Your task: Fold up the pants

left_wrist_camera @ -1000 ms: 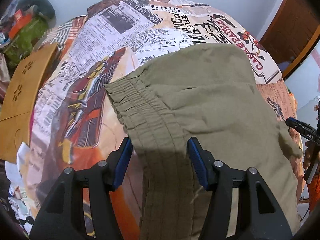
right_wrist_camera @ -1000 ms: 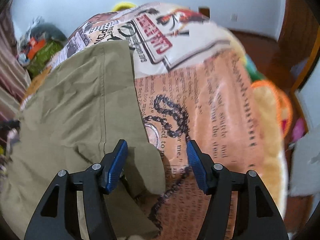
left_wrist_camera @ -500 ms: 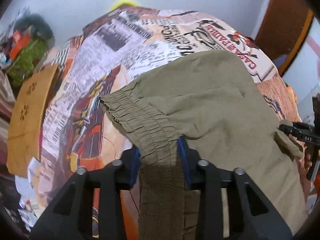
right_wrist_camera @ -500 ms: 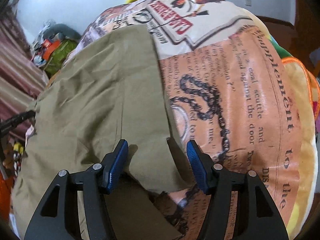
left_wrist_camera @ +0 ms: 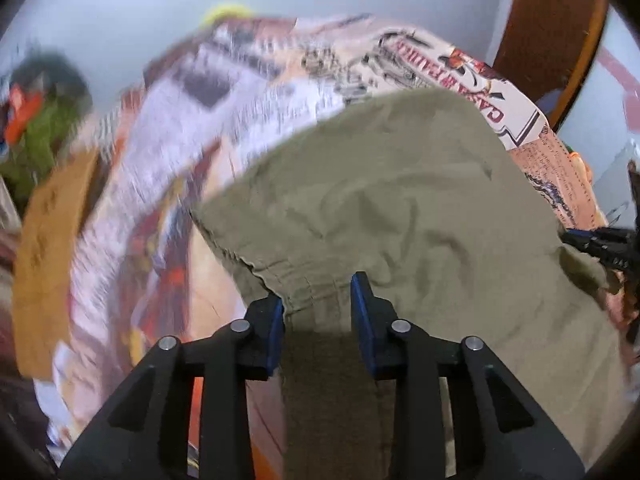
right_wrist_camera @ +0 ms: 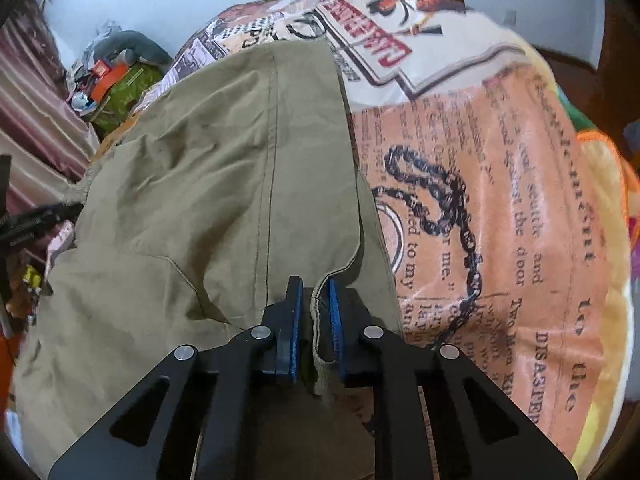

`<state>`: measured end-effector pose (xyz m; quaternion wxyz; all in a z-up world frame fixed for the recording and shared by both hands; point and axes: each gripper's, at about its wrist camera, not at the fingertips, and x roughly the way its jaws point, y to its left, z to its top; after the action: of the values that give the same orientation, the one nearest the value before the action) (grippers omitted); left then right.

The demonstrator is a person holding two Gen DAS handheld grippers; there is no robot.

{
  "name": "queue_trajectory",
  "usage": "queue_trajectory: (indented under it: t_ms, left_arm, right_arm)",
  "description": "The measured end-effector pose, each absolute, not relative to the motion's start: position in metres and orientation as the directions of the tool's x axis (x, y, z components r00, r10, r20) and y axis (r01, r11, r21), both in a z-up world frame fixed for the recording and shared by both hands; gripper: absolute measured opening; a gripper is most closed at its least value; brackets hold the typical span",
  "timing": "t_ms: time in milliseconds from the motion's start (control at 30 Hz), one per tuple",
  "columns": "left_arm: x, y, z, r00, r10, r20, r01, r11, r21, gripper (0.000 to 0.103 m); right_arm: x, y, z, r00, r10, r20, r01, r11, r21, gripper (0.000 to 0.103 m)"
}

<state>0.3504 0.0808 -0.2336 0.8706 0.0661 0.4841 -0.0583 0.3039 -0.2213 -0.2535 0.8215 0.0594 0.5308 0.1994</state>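
Olive-green pants (left_wrist_camera: 400, 208) lie spread on a bed with a newspaper-print cover (left_wrist_camera: 192, 128). My left gripper (left_wrist_camera: 318, 300) is shut on the gathered elastic waistband and lifts it off the cover. In the right wrist view the pants (right_wrist_camera: 208, 168) fill the left half. My right gripper (right_wrist_camera: 314, 300) is shut on the pants' right edge, with a fold of cloth pinched between its blue pads. The right gripper's tip also shows at the right edge of the left wrist view (left_wrist_camera: 600, 240).
A wooden board (left_wrist_camera: 44, 248) stands left of the bed. A pile of green and orange clutter (right_wrist_camera: 116, 84) lies at the far left by the wall. A wooden door (left_wrist_camera: 544, 32) is at the back right. The bed cover (right_wrist_camera: 500, 200) is bare right of the pants.
The left gripper closed on the waistband and has raised and pulled it. The right gripper closed from wide open onto the pants' right edge.
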Motion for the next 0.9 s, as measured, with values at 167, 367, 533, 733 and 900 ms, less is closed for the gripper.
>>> queue_trajectory:
  t_ms: [167,367,533,733,900]
  left_arm:
    - [0.358,0.067,-0.240,0.518,0.072,-0.852,0.161,0.971,0.180,0.028]
    - [0.352,0.073,-0.244,0.494,0.161,-0.854,0.165,0.947,0.274,0.027]
    - [0.347,0.101,-0.253,0.427,0.209,-0.880,0.111,0.953,0.281,0.018]
    - [0.337,0.111,-0.239,0.433,0.080,-0.898,0.072,0.990,0.123,0.018]
    - [0.325,0.100,-0.225,0.467,0.004,-0.884,0.086,0.995,0.051,0.041]
  right_arm:
    - [0.301,-0.207,-0.246,0.428,0.300,-0.853,-0.313,0.934,0.172,0.009]
    - [0.329,-0.193,-0.256,0.450,0.184,-0.874,-0.356,0.934,0.013,0.004]
    - [0.350,-0.200,-0.261,0.419,0.152,-0.895,-0.349,0.937,-0.004,0.004]
    - [0.323,-0.233,-0.226,0.414,0.233,-0.880,-0.262,0.956,0.130,0.015]
    - [0.283,-0.245,-0.198,0.445,0.287,-0.848,-0.263,0.947,0.182,0.040]
